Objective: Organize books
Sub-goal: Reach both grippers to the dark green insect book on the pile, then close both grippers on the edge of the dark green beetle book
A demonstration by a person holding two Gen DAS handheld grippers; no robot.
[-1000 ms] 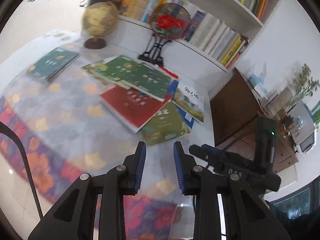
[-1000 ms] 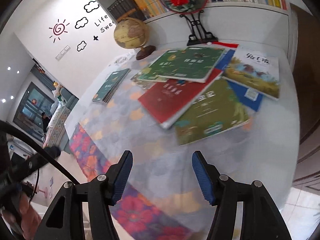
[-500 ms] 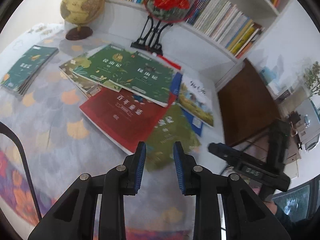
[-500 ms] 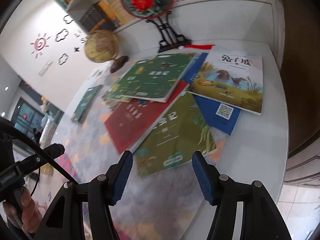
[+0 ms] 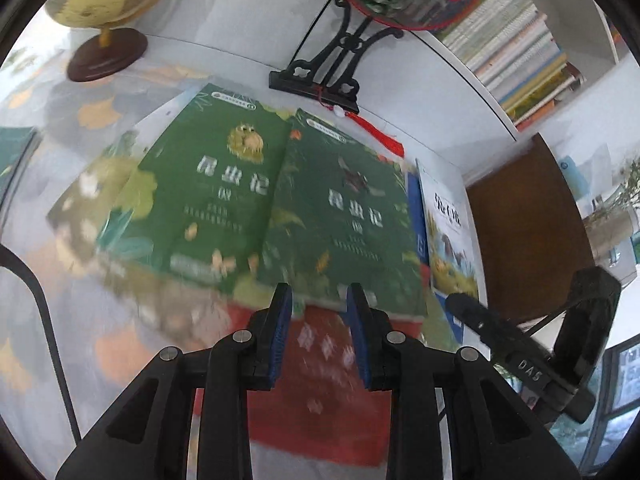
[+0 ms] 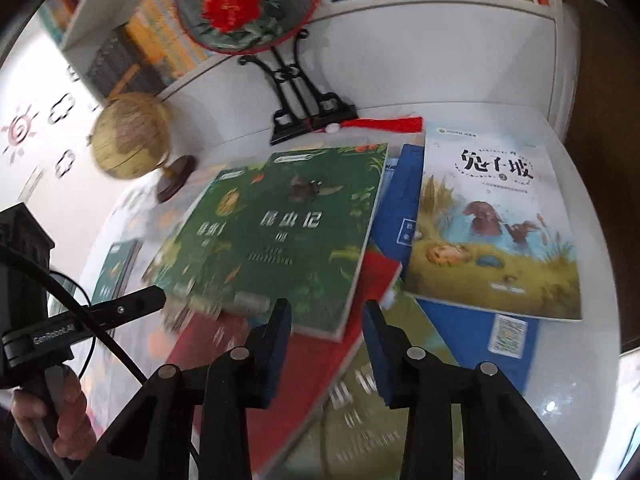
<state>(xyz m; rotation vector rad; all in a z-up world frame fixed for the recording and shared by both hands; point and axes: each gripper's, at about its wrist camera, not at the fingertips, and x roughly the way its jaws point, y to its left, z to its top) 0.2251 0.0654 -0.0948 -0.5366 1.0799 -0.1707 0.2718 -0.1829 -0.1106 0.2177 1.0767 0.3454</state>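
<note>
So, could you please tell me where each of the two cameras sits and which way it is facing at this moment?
Left wrist: on the left gripper, angled down at the green books and red book; the right gripper's side shows lower right.
Right wrist: on the right gripper, jaws closing on nothing, above the green book's corner; a hand holds the left gripper.
Shared: books, globe, fan stand, bookshelf.

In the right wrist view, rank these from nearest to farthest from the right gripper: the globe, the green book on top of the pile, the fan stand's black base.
1. green book: just ahead of the right gripper, its near corner by the closing fingertips, nothing gripped.
2. fan stand's black base: behind the pile, centre.
3. globe: far back on the left; a close call with the base.
</note>
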